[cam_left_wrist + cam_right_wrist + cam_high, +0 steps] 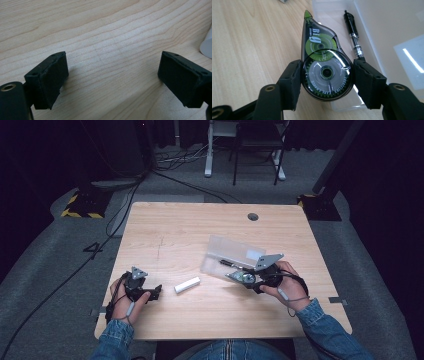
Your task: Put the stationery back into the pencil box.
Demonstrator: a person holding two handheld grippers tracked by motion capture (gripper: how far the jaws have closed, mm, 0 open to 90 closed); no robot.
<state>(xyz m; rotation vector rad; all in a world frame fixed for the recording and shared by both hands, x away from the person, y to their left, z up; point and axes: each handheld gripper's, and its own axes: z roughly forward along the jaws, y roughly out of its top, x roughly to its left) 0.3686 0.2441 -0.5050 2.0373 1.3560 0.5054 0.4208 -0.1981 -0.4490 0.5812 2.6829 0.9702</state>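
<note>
We see the wooden table spread under both hands, its pale grain bare around the left side. Toward the right of it lies a clear plastic case, open and flat, and in the right gripper view a black pen rests inside it along its near edge. Our right gripper hovers over the near edge of that case, and its two black jaws pinch a correction tape dispenser by the round sides of its body, the green tip pointing away from the hand. Our left gripper rests low by the table's left near corner, its jaws spread wide with only bare wood between them. Between the two grippers, closer to the left one, a small white stick lies flat on the wood.
</note>
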